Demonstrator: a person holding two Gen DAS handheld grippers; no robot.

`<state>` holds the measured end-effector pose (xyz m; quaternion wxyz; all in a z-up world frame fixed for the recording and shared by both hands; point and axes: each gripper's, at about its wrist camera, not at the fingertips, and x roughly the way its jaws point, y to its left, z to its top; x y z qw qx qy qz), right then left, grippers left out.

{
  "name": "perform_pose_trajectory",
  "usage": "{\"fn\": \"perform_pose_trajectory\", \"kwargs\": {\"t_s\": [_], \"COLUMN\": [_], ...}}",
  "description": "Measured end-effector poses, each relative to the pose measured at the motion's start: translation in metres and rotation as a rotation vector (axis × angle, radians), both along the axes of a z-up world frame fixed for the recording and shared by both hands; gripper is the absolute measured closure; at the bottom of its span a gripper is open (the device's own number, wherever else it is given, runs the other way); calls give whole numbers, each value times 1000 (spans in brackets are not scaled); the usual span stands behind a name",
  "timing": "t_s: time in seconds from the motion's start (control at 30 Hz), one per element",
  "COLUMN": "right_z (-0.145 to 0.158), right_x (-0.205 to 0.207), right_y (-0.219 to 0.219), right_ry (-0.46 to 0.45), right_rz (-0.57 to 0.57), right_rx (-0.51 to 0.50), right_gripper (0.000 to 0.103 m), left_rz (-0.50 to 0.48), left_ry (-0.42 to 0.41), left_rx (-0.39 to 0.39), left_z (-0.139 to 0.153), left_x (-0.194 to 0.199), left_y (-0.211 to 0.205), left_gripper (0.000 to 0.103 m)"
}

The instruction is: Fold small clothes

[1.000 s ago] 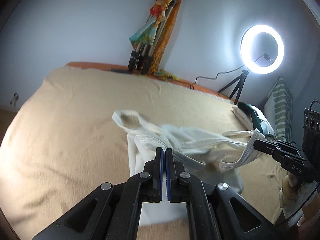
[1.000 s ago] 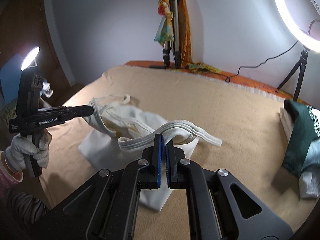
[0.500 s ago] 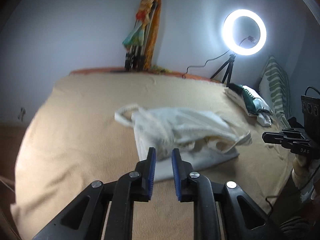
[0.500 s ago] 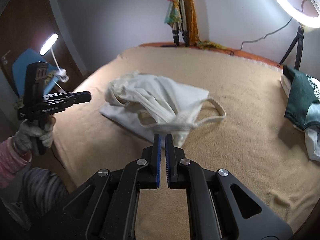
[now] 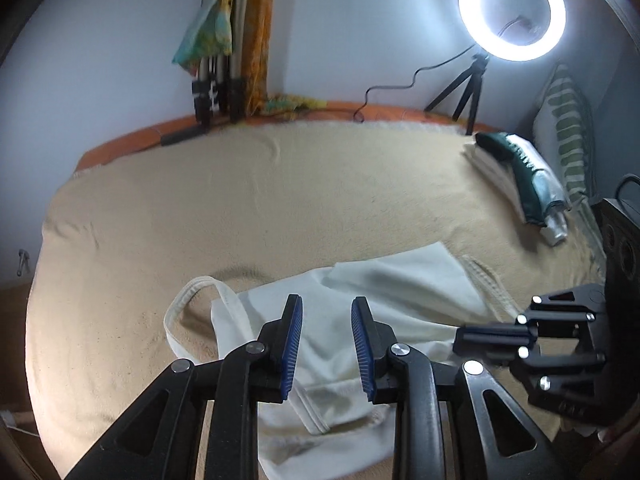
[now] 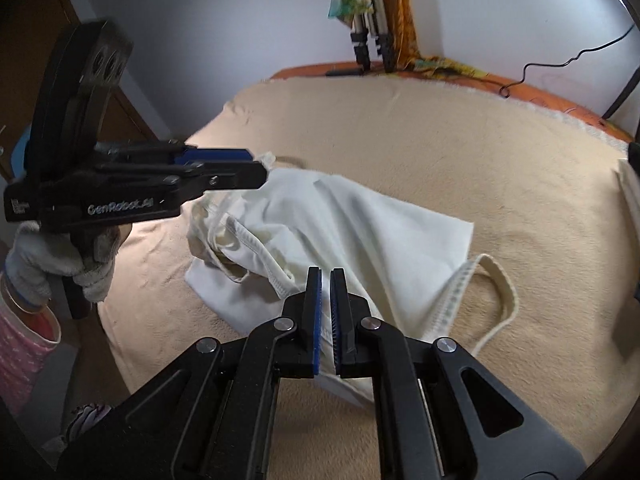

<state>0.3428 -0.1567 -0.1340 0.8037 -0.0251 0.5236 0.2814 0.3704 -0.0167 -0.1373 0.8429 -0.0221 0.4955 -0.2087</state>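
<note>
Garment (image 5: 384, 292) dropped — under parted fingers (image 5: 291, 332)

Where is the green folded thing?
The green folded cloth lies on the pale pile at the bed's far right edge in the left wrist view, below the ring light, beside the striped pillow.

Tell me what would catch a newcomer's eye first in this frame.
Probably the lit ring light glowing on its small tripod at the bed's far right corner. Next, the crumpled white tank top lying on the tan blanket, one strap looping out to the side. Both black grippers hover over it: the left gripper open, the right gripper nearly shut with only a thin gap.
</note>
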Motion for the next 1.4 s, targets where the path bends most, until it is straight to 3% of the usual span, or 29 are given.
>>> {"fn": "perform_pose_trajectory", "kwargs": {"t_s": [0.1,0.27,0.43,0.53,0.77,0.83,0.97,1.07,1.23,1.3,1.4], "right_z": [-11,-12,0,2,-9,-2,23,23,-6,-11,-6], "right_x": [-1,-20,-29,-30,-73,-79,-67,-46,-12,-16,-46], "right_y": [10,14,-20,-40,-43,-47,-59,-58,-44,-46,-42], "right_ry": [25,25,8,-17,47,44,-12,-18,67,108,134], "right_rz": [43,129,67,-11,128,128,40,-10,-35,-9,142], "right_rx": [-4,-28,20,-23,-158,-147,-21,19,-81,-96,-143], "right_gripper": [98,98,98,98,98,98,95,92,92,92,92], "left_rz": [-43,-162,-138,-100,-90,-79,-66,-77,-72,-77,-62], "left_ry": [102,105,91,76,11,-10,-43,-47,-12,12,10], "left_rx": [12,131,93,45,4,-21,-52,-50,-21,-28,-60], "left_z": [-21,-35,-39,-38,-24,-16,-4,-7,-27,-35,-34], "left_x": [2,-46,-90,-103,-124,-122,-104,-93,-85,-90,-98], "left_y": [0,11,45,56,62,62,51,38,26,28,43], "left_gripper": [80,80,80,80,80,79,78,78,78,78,77]}}
